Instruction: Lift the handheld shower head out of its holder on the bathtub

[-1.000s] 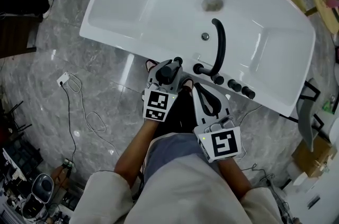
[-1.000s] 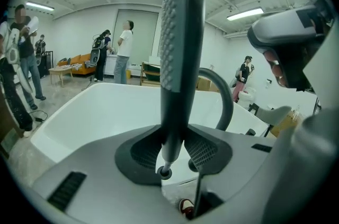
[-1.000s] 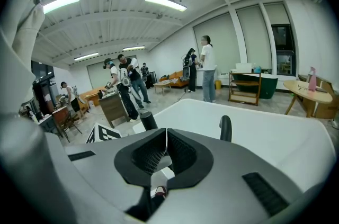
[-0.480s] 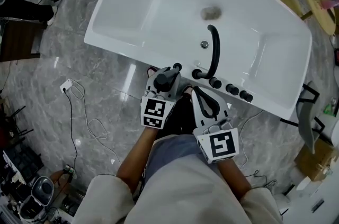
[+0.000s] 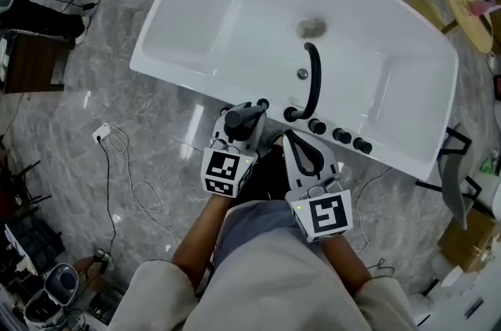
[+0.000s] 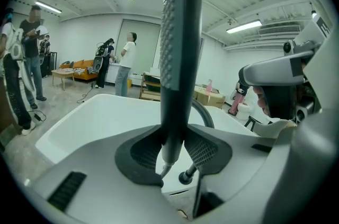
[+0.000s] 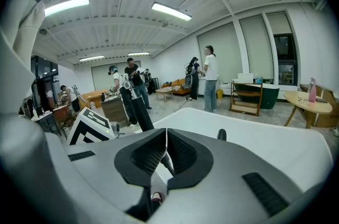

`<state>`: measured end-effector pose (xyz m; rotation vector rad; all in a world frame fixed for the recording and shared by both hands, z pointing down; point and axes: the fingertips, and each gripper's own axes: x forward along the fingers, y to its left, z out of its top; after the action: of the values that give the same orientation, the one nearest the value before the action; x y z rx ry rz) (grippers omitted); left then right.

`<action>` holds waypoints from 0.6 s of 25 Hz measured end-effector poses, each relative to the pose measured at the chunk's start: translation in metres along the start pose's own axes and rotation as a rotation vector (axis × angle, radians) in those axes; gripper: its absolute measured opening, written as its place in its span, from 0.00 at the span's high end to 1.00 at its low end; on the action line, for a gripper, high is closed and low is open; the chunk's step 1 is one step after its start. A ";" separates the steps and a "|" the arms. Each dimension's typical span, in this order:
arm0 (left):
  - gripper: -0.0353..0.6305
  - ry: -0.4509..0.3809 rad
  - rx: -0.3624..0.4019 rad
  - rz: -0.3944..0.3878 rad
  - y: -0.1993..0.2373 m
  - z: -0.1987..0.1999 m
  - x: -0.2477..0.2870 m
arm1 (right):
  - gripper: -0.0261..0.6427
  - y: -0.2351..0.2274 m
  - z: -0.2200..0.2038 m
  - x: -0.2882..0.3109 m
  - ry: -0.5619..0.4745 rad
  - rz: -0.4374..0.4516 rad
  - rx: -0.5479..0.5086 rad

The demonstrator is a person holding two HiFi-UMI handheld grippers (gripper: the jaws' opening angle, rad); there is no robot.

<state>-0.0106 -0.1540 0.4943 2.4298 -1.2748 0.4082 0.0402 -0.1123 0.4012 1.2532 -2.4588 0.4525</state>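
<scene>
One dark shower head (image 6: 180, 59), upright, dimpled

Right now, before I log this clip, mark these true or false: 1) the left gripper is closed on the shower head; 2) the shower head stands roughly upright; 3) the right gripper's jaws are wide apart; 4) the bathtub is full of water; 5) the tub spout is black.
1) True. The left gripper clamps the handle of the handheld shower head.
2) True. It rises nearly straight up from the jaws.
3) False. The right gripper has its pads together.
4) False. The bathtub looks empty, its drain bare.
5) True. The curved spout is black.
</scene>
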 end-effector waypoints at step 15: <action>0.74 -0.065 -0.028 -0.007 -0.021 0.036 -0.033 | 0.93 0.007 0.031 -0.017 -0.077 0.029 -0.039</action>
<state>-0.0082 -0.1348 0.4449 2.4418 -1.2892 0.3093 0.0387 -0.1095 0.3648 1.2426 -2.5399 0.3686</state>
